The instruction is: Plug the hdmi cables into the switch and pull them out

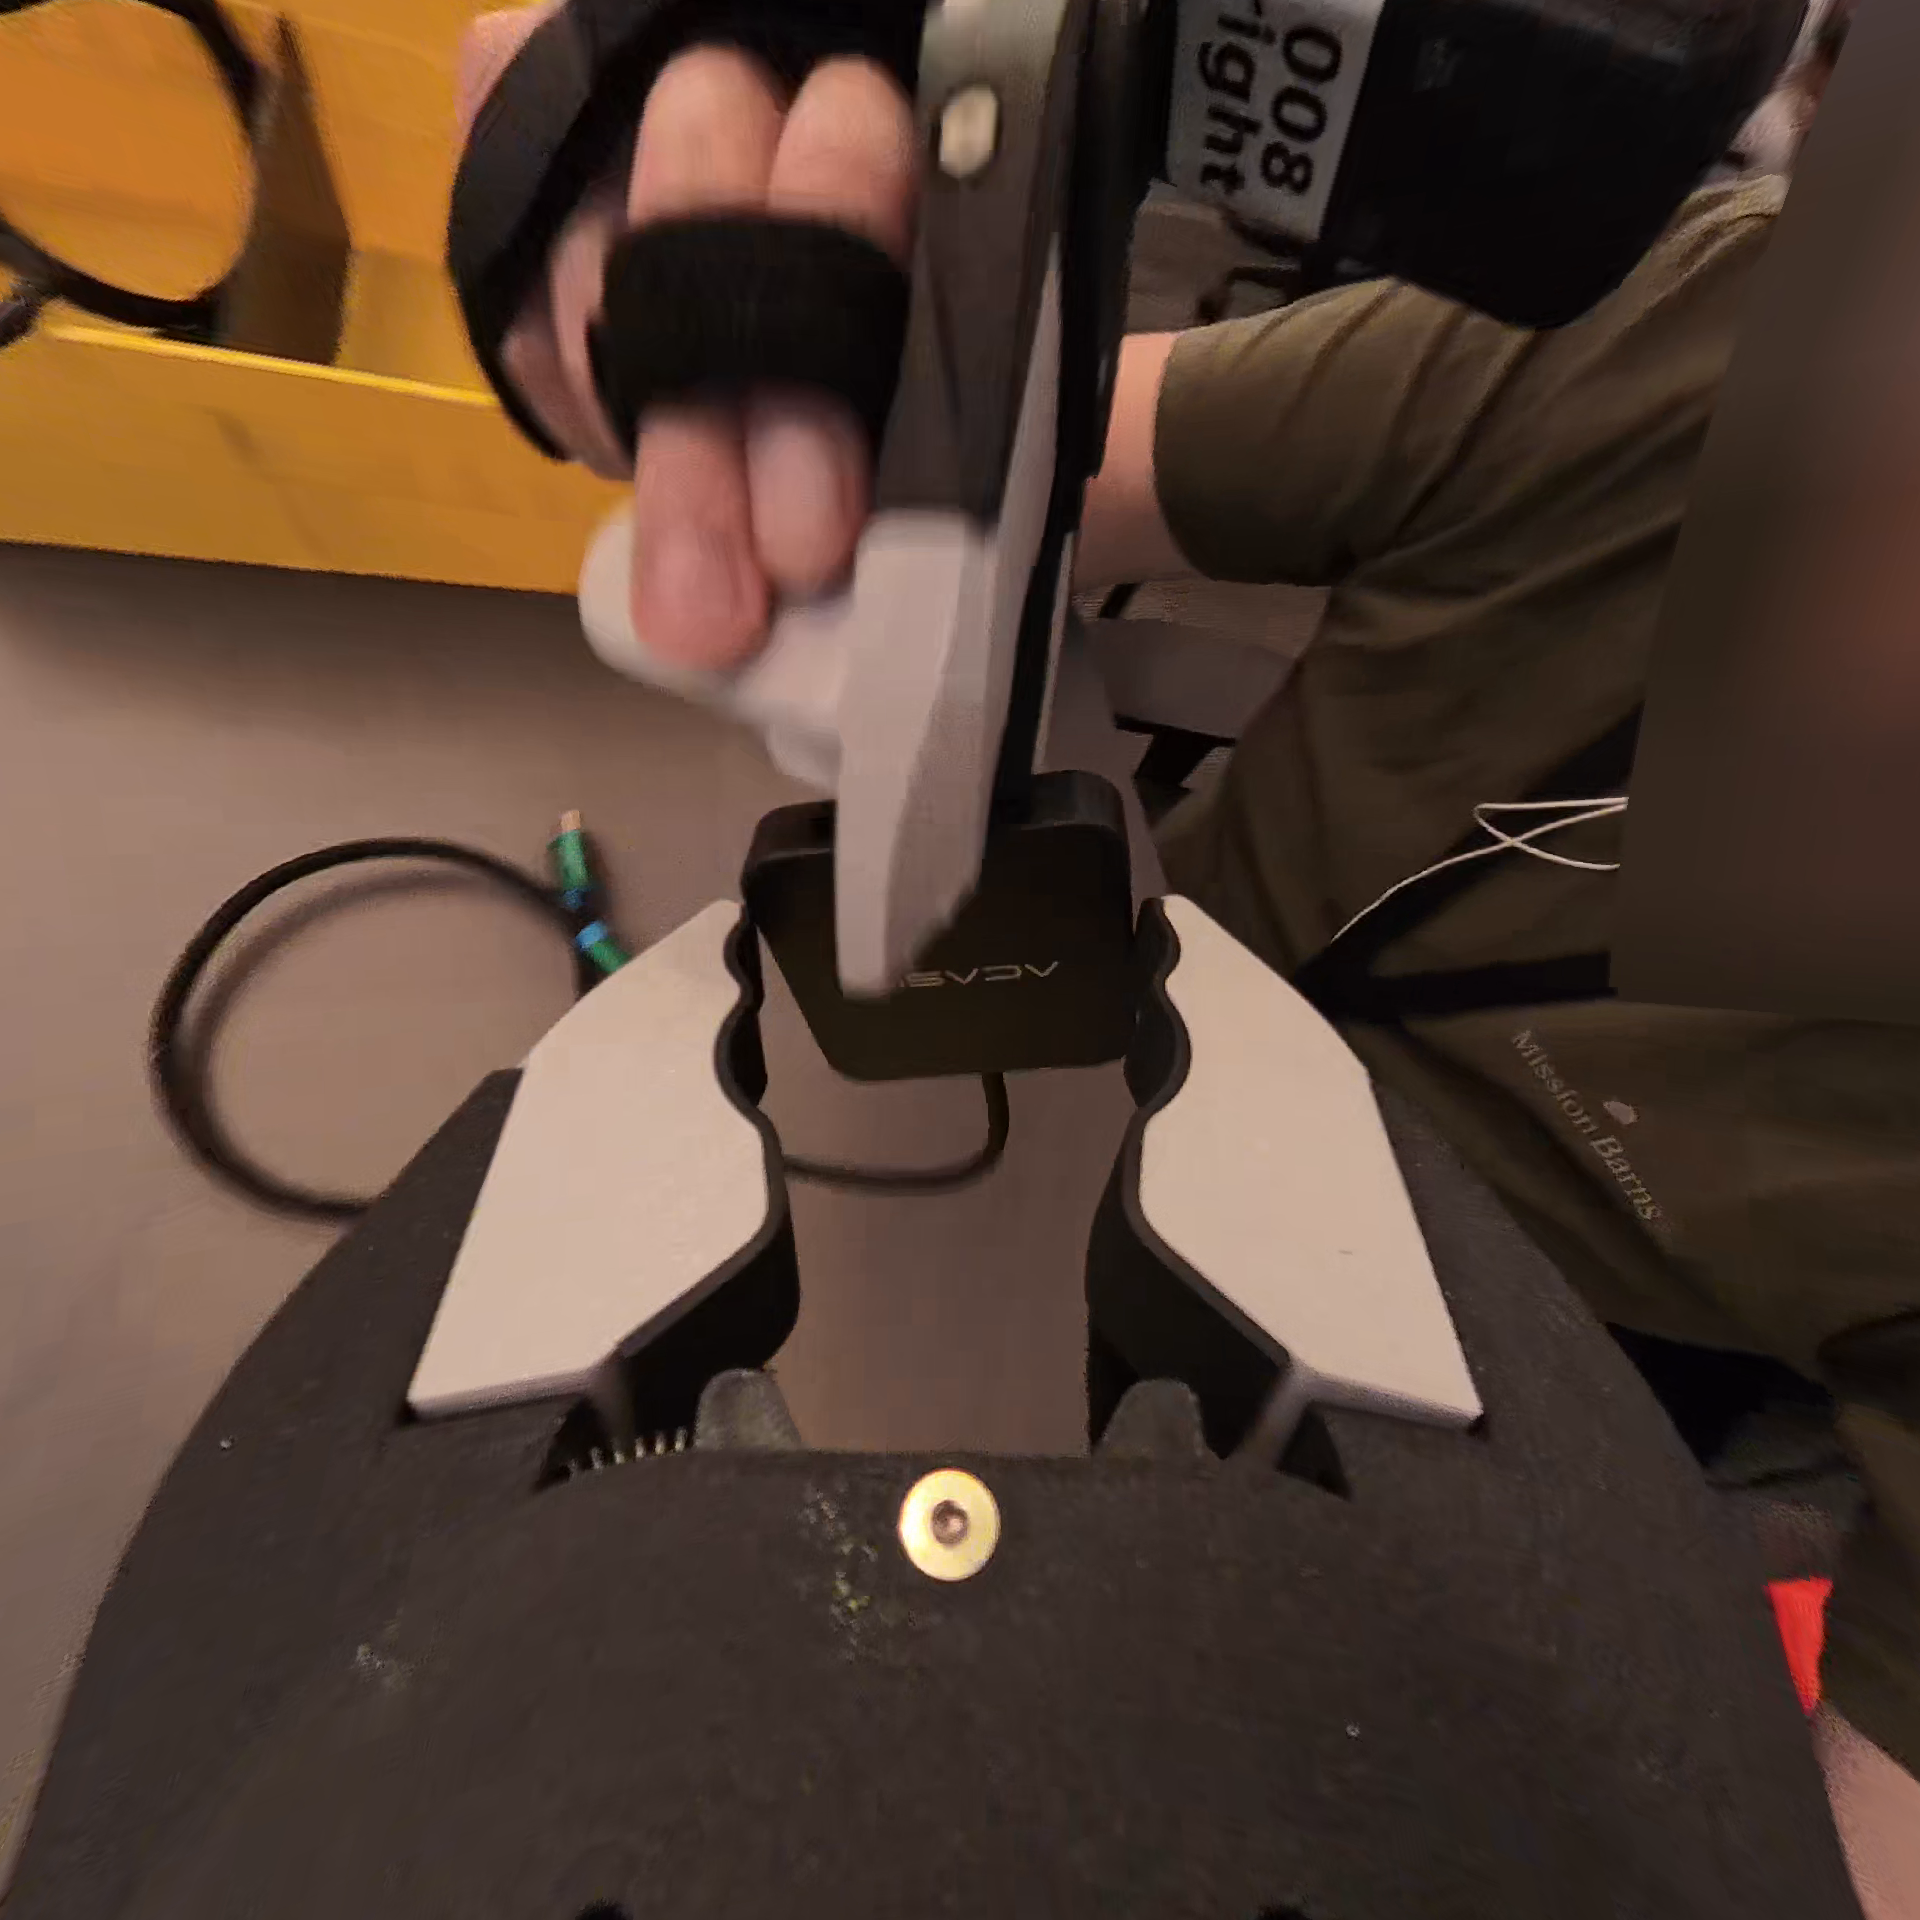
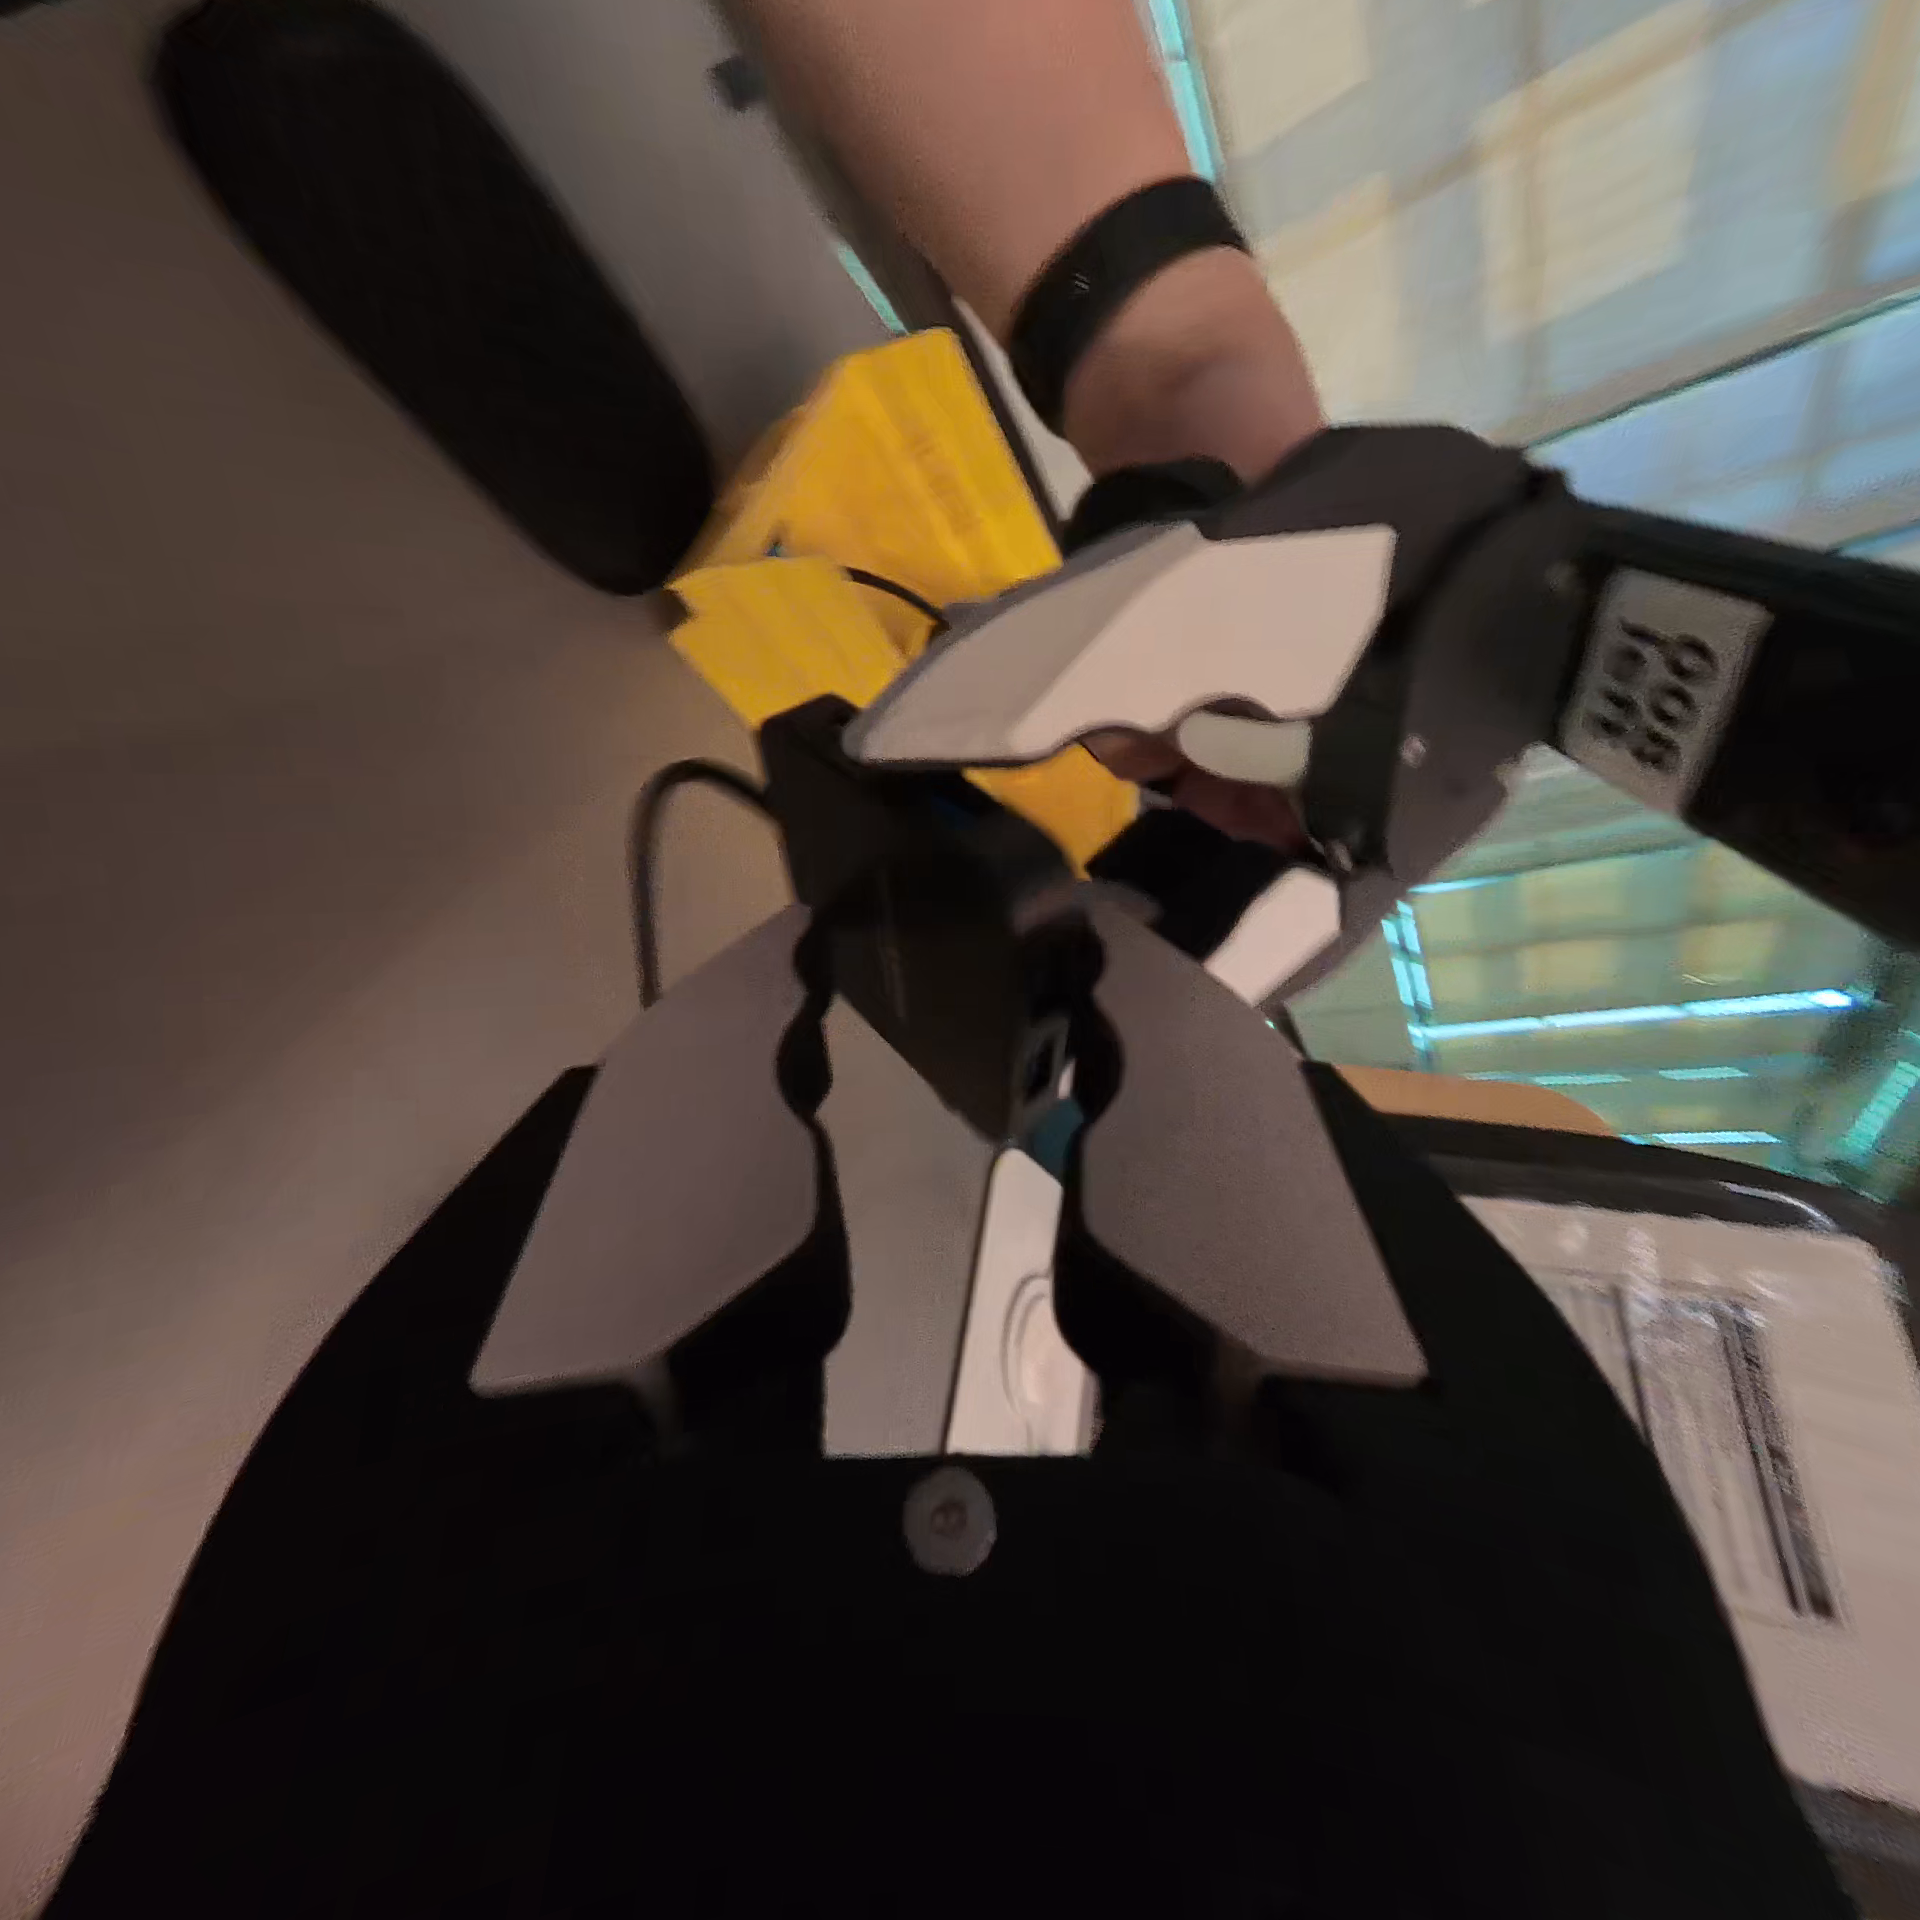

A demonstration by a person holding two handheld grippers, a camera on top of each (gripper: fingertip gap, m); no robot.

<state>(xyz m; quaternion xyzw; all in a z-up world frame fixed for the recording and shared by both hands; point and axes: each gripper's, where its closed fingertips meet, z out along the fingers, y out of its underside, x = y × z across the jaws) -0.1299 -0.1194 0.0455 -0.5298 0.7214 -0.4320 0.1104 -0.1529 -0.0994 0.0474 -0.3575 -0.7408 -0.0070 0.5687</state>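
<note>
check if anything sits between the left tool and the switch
Nothing visible does. The left tool has its fingers against both sides of the switch. The right tool reaches in from above, across the switch's top face, not into that gap.

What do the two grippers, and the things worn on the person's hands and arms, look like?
Both the left gripper and the right gripper have black bodies, flat pale grey fingers with wavy black inner edges, and one round screw. Each body bears a white label. The hand wears black straps; the sleeve is olive.
</note>
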